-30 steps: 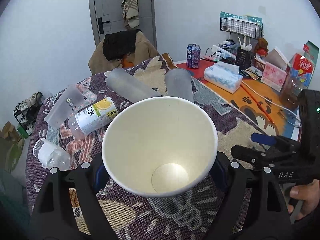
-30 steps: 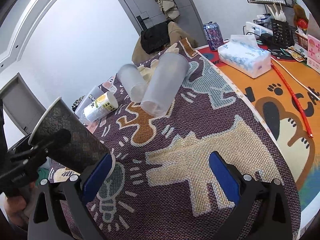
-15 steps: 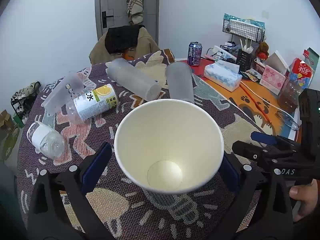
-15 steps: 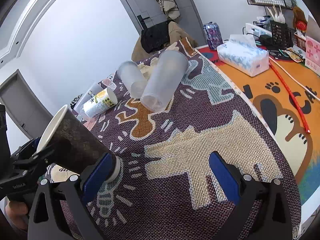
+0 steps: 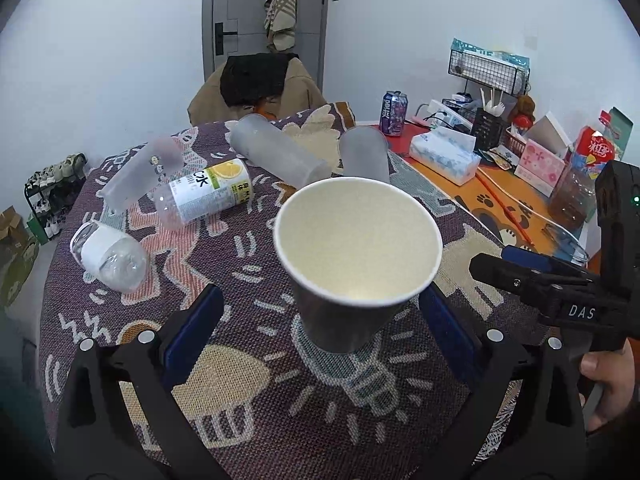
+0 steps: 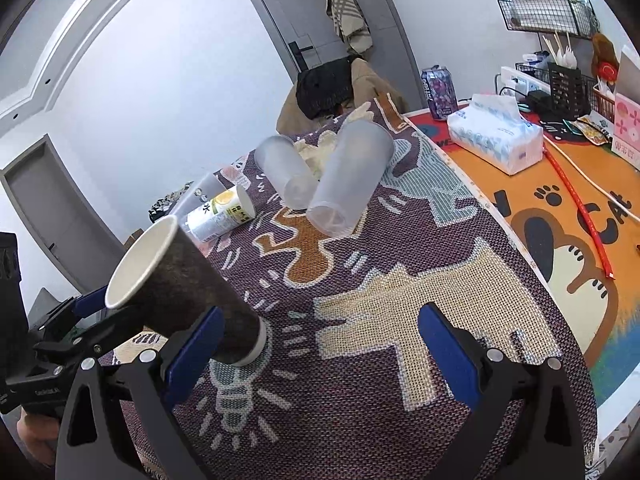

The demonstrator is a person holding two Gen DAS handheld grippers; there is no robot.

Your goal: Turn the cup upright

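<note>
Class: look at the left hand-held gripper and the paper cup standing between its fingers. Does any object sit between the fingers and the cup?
Nothing visible does. The paper cup stands upright on the woven cloth inside the open left hand-held gripper; only bare cloth shows between it and each blue pad.

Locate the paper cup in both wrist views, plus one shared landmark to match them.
Left wrist: paper cup at centre, mouth toward the camera, base on the patterned cloth, between the left gripper fingers.
Right wrist: paper cup at lower left, leaning in the fisheye, dark wall and white base visible.
Shared landmark: the lemon-label bottle lying behind the cup.
</note>
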